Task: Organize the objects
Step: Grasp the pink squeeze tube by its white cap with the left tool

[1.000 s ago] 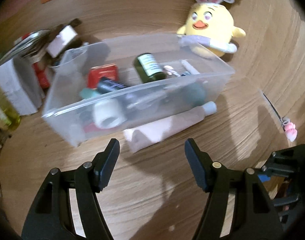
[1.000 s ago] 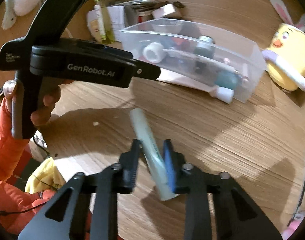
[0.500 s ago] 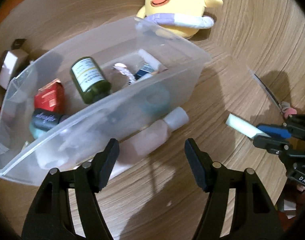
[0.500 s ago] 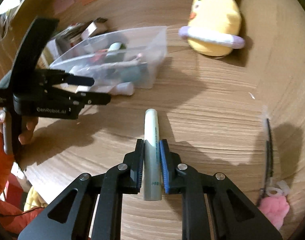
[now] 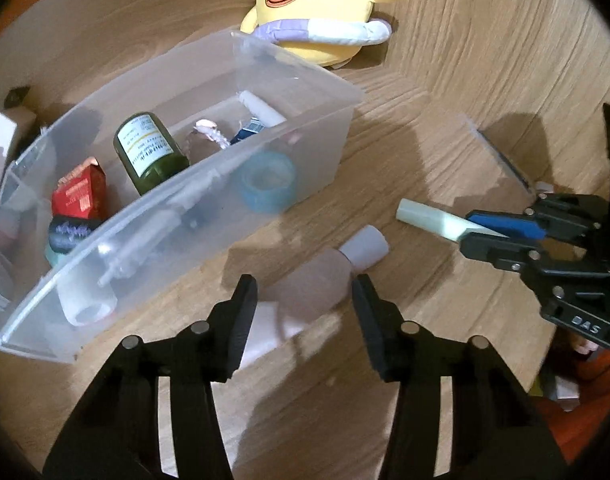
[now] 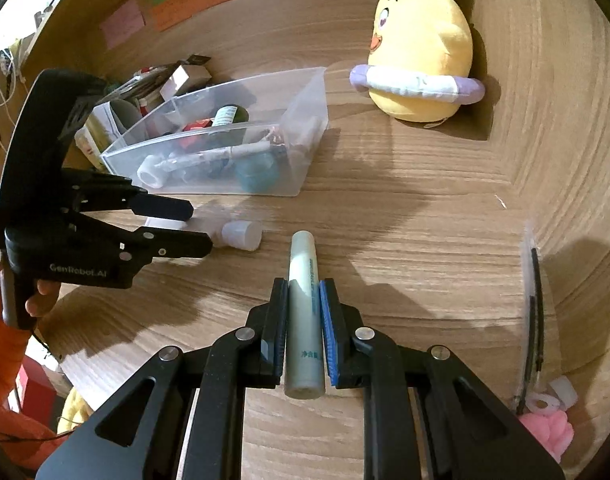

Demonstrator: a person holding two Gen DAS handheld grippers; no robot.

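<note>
On the wooden bench (image 6: 425, 208), well in from its edges, a clear bin (image 5: 289, 80) lies open-topped, already holding bottles, tape and small boxes, so it looks like the collecting place. A yellow plush (image 6: 421, 60) sits just beyond it, probably too bulky for the bin. Beside the bin's near wall lies a pink tube (image 5: 317, 284) with a white cap; the left hand-held gripper (image 5: 305, 312) straddles it, jaws closing but not yet pressing. The right hand-held gripper (image 6: 303, 320) clamps a pale green tube (image 6: 303, 304), held above the bench, likely waiting its turn.
</note>
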